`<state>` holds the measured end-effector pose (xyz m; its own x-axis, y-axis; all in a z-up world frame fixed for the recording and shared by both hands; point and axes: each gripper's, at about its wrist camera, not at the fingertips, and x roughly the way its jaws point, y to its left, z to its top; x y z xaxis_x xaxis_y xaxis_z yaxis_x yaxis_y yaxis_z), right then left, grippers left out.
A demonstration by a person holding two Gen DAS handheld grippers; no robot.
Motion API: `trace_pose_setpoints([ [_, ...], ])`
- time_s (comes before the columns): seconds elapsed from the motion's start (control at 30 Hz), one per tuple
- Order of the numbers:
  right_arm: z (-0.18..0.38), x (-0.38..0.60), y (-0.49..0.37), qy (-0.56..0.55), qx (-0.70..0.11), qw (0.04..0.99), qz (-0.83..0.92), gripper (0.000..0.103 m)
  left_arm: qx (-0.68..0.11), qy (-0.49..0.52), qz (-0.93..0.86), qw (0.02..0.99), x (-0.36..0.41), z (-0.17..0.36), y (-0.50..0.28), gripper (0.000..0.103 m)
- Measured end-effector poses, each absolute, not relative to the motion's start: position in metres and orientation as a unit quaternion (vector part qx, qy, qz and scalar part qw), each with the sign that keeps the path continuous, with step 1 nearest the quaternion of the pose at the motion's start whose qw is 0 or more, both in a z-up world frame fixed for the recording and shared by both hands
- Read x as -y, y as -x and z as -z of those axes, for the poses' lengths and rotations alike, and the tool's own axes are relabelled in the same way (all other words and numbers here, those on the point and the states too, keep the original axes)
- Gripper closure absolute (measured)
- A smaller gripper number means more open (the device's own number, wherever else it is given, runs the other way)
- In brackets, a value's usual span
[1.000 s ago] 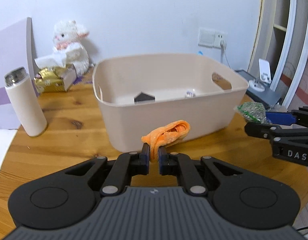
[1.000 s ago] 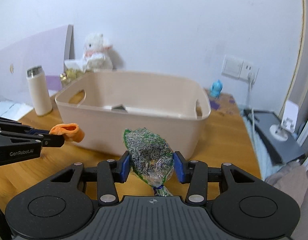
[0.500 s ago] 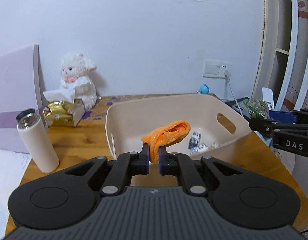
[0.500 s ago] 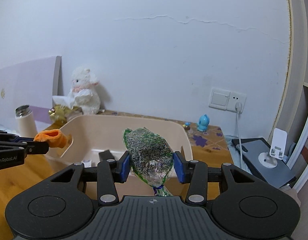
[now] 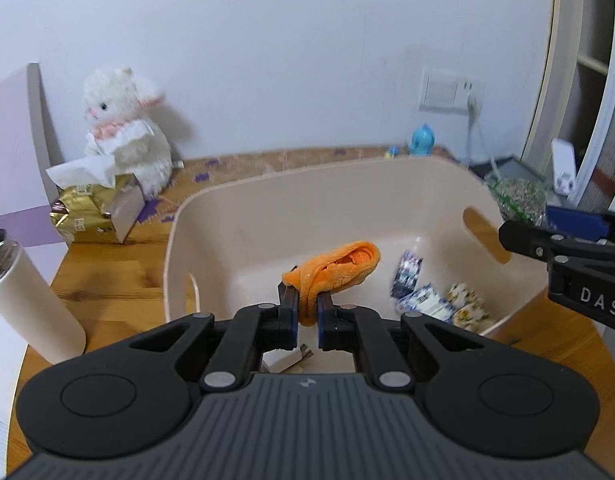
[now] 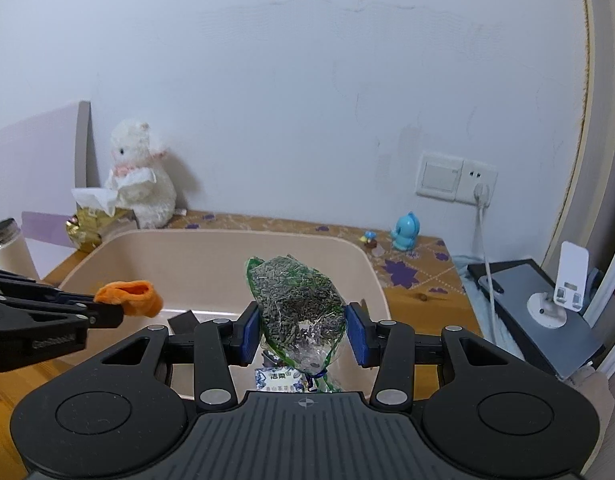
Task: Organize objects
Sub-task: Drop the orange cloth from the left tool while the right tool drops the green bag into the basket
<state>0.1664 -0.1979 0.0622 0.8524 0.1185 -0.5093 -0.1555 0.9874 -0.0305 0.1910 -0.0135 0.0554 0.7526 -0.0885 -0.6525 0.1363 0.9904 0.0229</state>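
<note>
Clamped on a folded orange cloth and a clear bag of dried herbs, both grippers have risen over the beige plastic bin; release comes next.

Packets lie in the bin; bottle stands left of it.

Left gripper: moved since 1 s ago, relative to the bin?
Yes. The left gripper, shut on the orange cloth, has risen and gone forward: a second ago it faced the beige bin's outer front wall, now it hangs over the bin's inside.
</note>
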Motion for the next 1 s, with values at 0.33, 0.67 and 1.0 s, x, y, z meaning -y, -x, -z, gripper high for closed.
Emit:
trace_pose_setpoints([
  [0.33,-0.039,0.194,-0.198,0.041,-0.316,0.945,-0.074,0.061,-0.419,-0.045,0.071,0.904,0.020,-0.023,-0.223,0.093],
  [0.67,-0.035,0.201,-0.201,0.040,-0.327,0.941,-0.079,0.048,-0.435,-0.037,0.061,0.897,0.019,-0.024,-0.224,0.065],
  [1.0,-0.061,0.208,-0.174,0.034,-0.295,0.951,-0.088,0.028,-0.397,-0.050,0.044,0.915,0.019,-0.056,-0.198,0.030],
])
